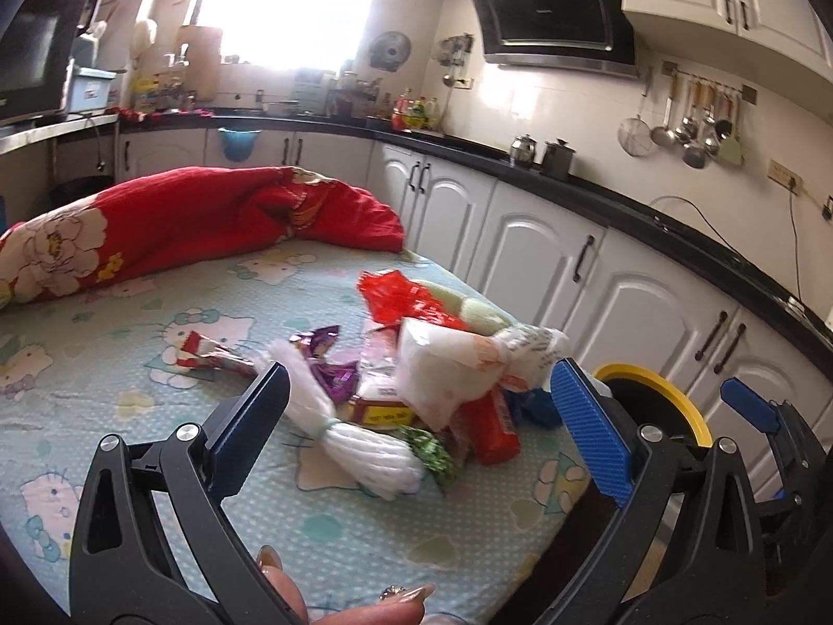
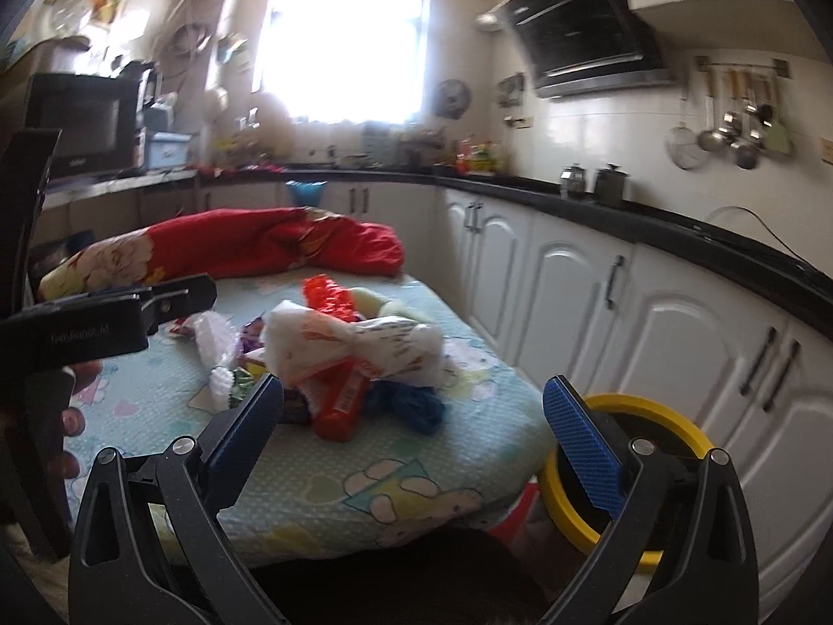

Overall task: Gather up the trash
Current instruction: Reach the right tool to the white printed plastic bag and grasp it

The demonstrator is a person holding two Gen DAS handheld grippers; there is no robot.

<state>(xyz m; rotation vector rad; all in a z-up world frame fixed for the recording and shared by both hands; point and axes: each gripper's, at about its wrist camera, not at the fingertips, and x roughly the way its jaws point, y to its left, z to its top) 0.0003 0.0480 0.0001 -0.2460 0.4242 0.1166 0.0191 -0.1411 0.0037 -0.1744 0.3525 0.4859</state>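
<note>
Both tools, left (image 1: 416, 422) and right (image 2: 411, 437), gaped wide and empty. The trash pile (image 1: 432, 364) lay on the bed (image 1: 156, 416) beside the yellow-rimmed bin (image 2: 656, 416); best to pinch one loose wrapper first.

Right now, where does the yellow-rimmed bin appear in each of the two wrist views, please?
Left wrist view: the yellow-rimmed bin sits at lower right, beyond the table's right edge, partly hidden behind the left gripper's blue finger.
Right wrist view: the bin is again at lower right, below the table corner, behind the right gripper's blue finger.
Shared landmark: the red wrapper at the near edge of the trash pile.
</note>
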